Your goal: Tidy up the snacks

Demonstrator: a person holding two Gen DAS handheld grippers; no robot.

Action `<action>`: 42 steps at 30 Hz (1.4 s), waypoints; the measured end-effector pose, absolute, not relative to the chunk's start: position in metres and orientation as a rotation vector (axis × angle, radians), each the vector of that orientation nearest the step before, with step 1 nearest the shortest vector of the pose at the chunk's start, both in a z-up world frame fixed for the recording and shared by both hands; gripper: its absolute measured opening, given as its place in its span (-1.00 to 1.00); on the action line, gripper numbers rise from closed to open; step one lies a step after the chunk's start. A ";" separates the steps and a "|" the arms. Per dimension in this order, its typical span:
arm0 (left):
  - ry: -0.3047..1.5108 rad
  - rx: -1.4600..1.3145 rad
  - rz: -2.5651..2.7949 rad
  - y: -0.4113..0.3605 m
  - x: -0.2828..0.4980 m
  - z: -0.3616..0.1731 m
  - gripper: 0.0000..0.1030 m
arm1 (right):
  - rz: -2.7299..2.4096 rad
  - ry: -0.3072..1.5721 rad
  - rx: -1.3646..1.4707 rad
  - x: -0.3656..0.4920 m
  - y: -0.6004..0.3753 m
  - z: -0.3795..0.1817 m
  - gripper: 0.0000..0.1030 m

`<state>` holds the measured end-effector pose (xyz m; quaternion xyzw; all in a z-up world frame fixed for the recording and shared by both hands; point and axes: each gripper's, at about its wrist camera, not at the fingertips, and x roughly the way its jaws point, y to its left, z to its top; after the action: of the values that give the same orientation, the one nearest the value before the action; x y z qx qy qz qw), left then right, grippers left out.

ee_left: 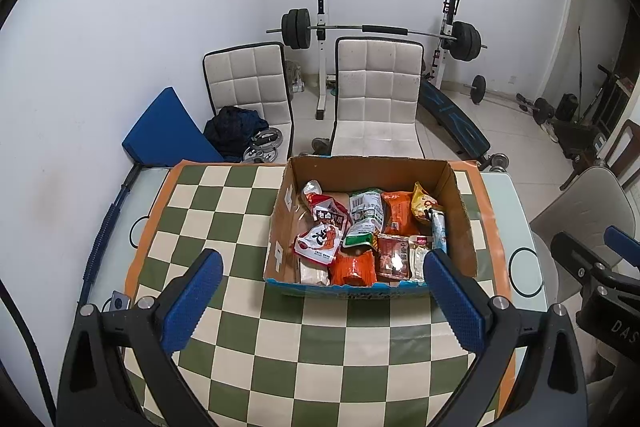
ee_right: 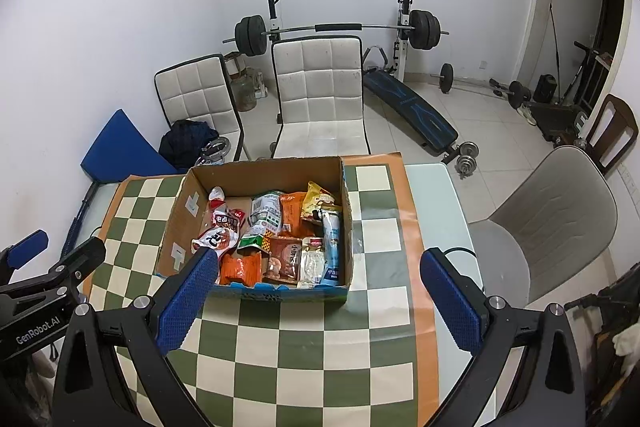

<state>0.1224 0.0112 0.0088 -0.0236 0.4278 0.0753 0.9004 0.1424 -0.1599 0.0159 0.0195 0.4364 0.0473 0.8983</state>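
Checkered tablecloth [ee_left: 320, 347] under snack box [ee_left: 460, 195]; chairs [ee_left: 376, 95], barbell [ee_left: 384, 31] behind.

Pale glass-topped table [ee_left: 520, 211] w/ rounded corners, black ring marks near its edges. Directly on it: green-and-cream checkered mat w/ orange border [ee_left: 224, 211], covering most of the top; bare glass shows left & right of the mat. On the mat, toward its far right part: open brown cardboard box w/ blue printed front edge [ee_left: 460, 203], full of snack packets, flaps up, sitting flat.
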 end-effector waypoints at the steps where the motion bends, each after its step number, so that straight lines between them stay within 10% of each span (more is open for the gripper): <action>1: 0.885 -0.049 0.155 0.011 0.122 0.009 0.99 | 0.098 0.904 0.041 0.142 -0.160 0.015 0.99; 42: 0.894 -0.043 0.150 0.004 0.122 0.009 0.99 | 0.094 0.911 0.041 0.138 -0.169 0.011 0.99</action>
<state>0.1222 0.0043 0.0094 -0.0207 0.4318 0.0725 0.8988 0.1381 -0.1688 0.0111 0.0197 0.4396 0.0454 0.8968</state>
